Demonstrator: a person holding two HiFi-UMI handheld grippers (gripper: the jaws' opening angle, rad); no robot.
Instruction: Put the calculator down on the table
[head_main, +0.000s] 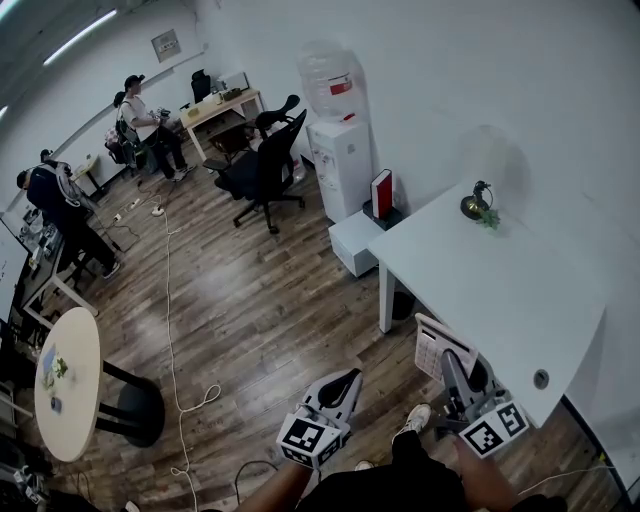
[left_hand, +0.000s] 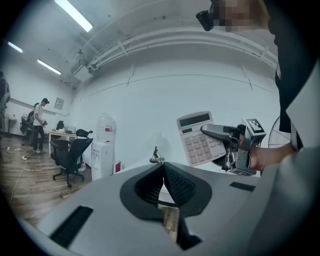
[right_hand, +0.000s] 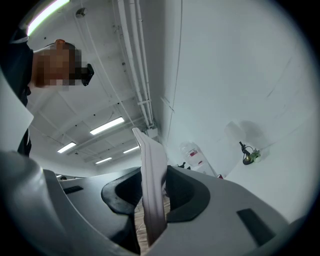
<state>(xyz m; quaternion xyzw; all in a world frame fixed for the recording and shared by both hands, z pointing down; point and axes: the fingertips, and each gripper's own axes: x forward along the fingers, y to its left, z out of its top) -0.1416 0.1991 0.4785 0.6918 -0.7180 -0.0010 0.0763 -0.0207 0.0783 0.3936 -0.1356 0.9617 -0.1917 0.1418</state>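
Observation:
A white calculator (head_main: 430, 345) stands upright in my right gripper (head_main: 455, 372), just off the near left corner of the white table (head_main: 500, 290). My right gripper view shows the calculator (right_hand: 151, 175) edge-on between the jaws of that gripper (right_hand: 152, 200), which press on both its faces. From the left gripper view its keys and display (left_hand: 200, 140) face me, with one right finger (left_hand: 217, 131) across them. My left gripper (head_main: 345, 385) hangs over the wood floor left of the table. Its jaws (left_hand: 163, 167) meet at the tips with nothing between them.
A small dark ornament with a green sprig (head_main: 478, 205) sits at the table's far end. A red book (head_main: 381, 192) stands on a low white cabinet beside a water dispenser (head_main: 340, 150). Office chairs (head_main: 265, 170), a round table (head_main: 65, 385), floor cables and people fill the left.

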